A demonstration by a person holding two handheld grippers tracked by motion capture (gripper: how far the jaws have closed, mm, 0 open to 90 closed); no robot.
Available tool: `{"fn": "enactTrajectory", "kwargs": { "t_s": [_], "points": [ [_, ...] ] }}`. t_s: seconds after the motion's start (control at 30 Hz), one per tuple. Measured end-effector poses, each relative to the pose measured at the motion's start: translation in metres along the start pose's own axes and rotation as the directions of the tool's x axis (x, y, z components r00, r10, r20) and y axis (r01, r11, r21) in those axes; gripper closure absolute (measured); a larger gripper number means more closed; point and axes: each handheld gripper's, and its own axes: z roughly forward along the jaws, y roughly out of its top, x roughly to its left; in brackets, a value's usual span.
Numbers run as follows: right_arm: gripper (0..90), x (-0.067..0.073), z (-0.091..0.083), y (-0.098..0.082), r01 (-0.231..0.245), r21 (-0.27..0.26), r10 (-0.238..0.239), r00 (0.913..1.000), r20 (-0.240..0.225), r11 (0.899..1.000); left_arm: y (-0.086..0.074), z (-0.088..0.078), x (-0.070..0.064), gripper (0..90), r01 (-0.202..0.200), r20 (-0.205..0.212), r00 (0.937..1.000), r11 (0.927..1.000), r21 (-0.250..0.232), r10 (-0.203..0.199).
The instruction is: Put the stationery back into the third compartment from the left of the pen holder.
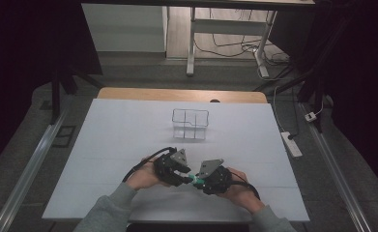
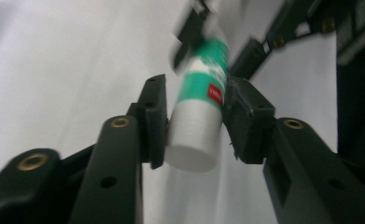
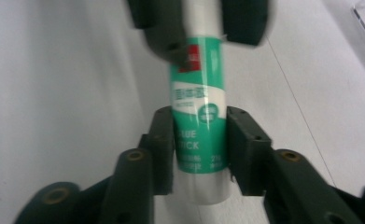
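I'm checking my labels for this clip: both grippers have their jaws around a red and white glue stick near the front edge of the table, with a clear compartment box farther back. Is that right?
Not quite: the glue stick is green and white, with a small red mark on its label, as the right gripper view shows. The rest holds: the left gripper and right gripper each have their jaws around it near the front edge of the table, with the clear compartment box farther back.

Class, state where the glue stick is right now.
In the high view, the glue stick is near the table's front edge, held between the left gripper and right gripper.
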Motion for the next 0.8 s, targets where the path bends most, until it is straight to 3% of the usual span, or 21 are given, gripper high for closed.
{"fn": "enactTrajectory", "kwargs": {
  "t_s": [0.07,0.13,0.27,0.37,0.47,0.53,0.67,0.8],
  "points": [
    [65.6,-0.002,-0.002,0.000,-0.009,0.000,0.009,0.9998,0.020,1.000,-0.003,-0.003,0.001,49.4,0.017,-0.017,0.9997,0.9995,-0.027,-0.018],
    [65.7,-0.006,-0.004,-0.004,-0.048,-0.027,0.048,0.9986,0.020,0.998,-0.005,-0.005,0.002,41.9,0.047,-0.053,0.9973,0.9972,-0.057,-0.050],
    [65.7,-0.014,-0.008,-0.009,-0.106,-0.063,0.108,0.9936,0.033,0.992,-0.009,-0.006,0.004,33.6,0.098,-0.086,0.9905,0.9887,-0.114,-0.108],
    [65.7,-0.018,-0.010,-0.012,-0.137,-0.090,0.142,0.9889,0.044,0.986,-0.012,-0.006,0.005,30.9,0.136,-0.084,0.9852,0.9798,-0.146,-0.150],
    [65.6,-0.019,-0.013,-0.014,-0.158,-0.114,0.165,0.9844,0.061,0.981,-0.016,-0.007,0.008,29.2,0.185,-0.083,0.9757,0.9653,-0.184,-0.203],
    [65.7,-0.020,-0.014,-0.015,-0.169,-0.122,0.178,0.9813,0.072,0.978,-0.020,-0.007,0.011,28.3,0.210,-0.053,0.9730,0.9573,-0.199,-0.225],
    [65.6,-0.021,-0.017,-0.015,-0.195,-0.147,0.208,0.9754,0.075,0.970,-0.025,-0.007,0.014,26.7,0.238,-0.038,0.9671,0.9483,-0.210,-0.251],
    [65.6,-0.021,-0.019,-0.015,-0.205,-0.167,0.221,0.9715,0.084,0.964,-0.028,-0.007,0.015,26.4,0.244,-0.038,0.9651,0.9426,-0.228,-0.259]
  ]
}}
